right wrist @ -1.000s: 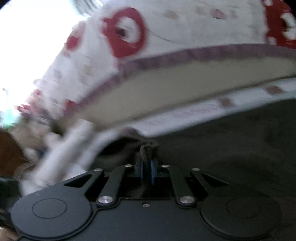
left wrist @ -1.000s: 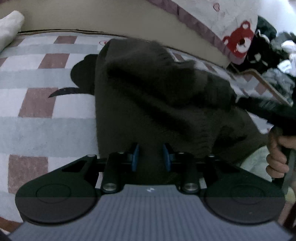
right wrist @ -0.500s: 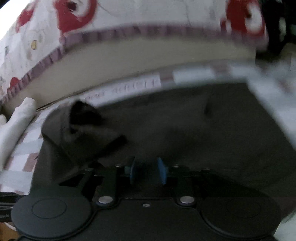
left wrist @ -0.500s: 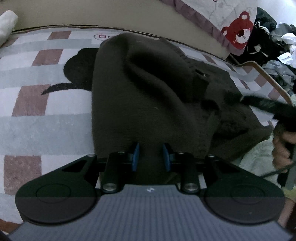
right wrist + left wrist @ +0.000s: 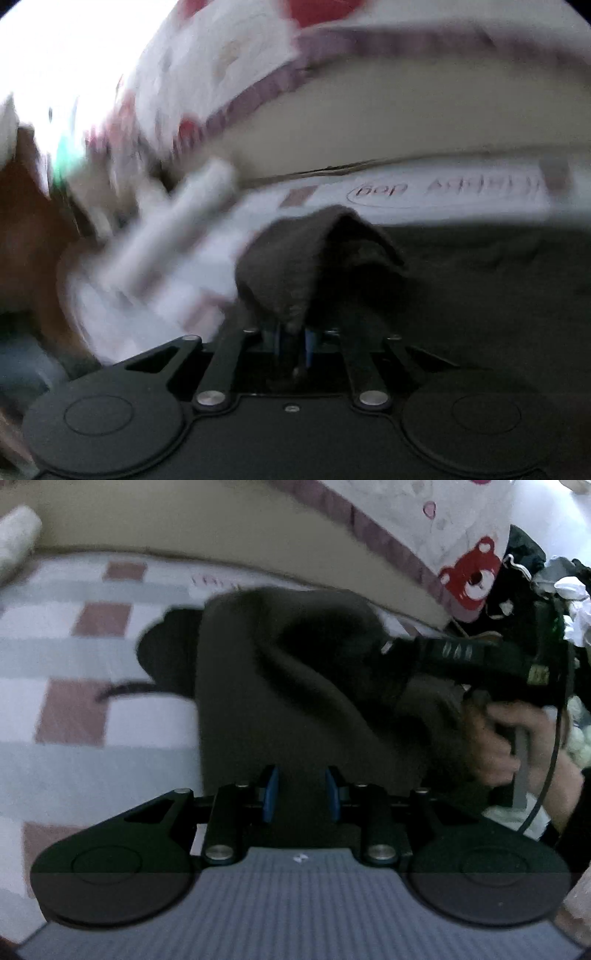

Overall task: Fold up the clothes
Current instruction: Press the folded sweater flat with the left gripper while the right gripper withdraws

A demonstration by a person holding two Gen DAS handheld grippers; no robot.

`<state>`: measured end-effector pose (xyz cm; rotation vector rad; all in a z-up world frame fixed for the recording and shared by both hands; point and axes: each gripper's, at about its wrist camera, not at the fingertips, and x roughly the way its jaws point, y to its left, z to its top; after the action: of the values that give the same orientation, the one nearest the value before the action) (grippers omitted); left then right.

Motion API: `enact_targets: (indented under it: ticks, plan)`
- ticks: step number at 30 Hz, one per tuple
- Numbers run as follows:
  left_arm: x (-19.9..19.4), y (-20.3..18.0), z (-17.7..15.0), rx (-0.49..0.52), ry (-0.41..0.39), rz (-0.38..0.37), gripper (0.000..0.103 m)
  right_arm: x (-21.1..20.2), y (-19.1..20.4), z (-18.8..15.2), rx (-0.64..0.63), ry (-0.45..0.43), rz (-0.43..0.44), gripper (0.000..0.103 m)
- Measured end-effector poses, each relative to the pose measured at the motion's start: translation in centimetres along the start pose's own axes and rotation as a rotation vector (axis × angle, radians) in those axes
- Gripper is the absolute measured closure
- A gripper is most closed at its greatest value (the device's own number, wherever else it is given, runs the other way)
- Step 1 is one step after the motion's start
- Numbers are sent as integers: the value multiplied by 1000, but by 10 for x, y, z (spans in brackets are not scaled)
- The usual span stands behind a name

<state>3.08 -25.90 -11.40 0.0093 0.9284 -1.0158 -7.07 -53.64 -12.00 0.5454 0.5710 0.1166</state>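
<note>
On the checked rug (image 5: 66, 701), a dark knit sweater (image 5: 280, 701) lies bunched.

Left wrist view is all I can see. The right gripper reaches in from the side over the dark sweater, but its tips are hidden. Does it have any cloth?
Observer: Yes. In the right wrist view, the right gripper is closing its jaws, with a tented fold of the sweater between them.
Operator: Is the rest lifted too?
Observer: No. To the right of that fold, the sweater looks low and spread out.
Operator: Anything beyond it?
Observer: A printed oval label on the sheet. It is upside down from there and seems to read "dog".
</note>
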Motion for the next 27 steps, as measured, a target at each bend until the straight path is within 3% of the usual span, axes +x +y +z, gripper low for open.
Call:
enact_targets:
  ticks: [3, 6, 7, 9, 10, 12, 15, 18, 20, 22, 24, 25, 26, 27]
  plan:
    - [2, 1, 4, 8, 5, -41, 76, -16, -9, 29, 20, -65, -80, 90]
    - [22, -6, -3, 47, 111, 12, 76, -17, -32, 47, 113, -9, -203, 87]
    - [22, -9, -5, 62, 112, 17, 76, -11, -42, 47, 129, 37, -286, 81]
    - [22, -15, -8, 91, 115, 29, 76, -1, -61, 40, 134, 100, -404, 51]
    - [22, -18, -10, 104, 116, 32, 76, 0, -68, 34, 133, 108, -420, 49]
    - [16, -18, -9, 111, 113, 1, 76, -9, -74, 25, 173, 80, -394, 41]
    - [9, -19, -9, 133, 106, -46, 76, -36, -73, 13, 266, -4, -385, 41]
    - [7, -25, -10, 175, 71, -67, 74, -63, -76, -2, 399, -38, -296, 40]
    - [8, -29, -10, 165, 56, -80, 74, -77, -70, -16, 477, -2, -189, 40]
    - [18, -28, -10, 107, 107, -98, 76, -86, -55, -33, 482, 30, -142, 40]
    - [29, -29, -14, 54, 173, -105, 80, -86, -39, -51, 448, 73, -155, 39]
    - [30, -33, -15, 69, 178, -109, 87, -86, -30, -60, 430, 94, -162, 39]
    - [30, -36, -17, 82, 183, -113, 89, -83, -23, -66, 404, 111, -174, 39]
    - [30, -37, -17, 79, 188, -114, 89, -78, -17, -71, 369, 125, -191, 48]
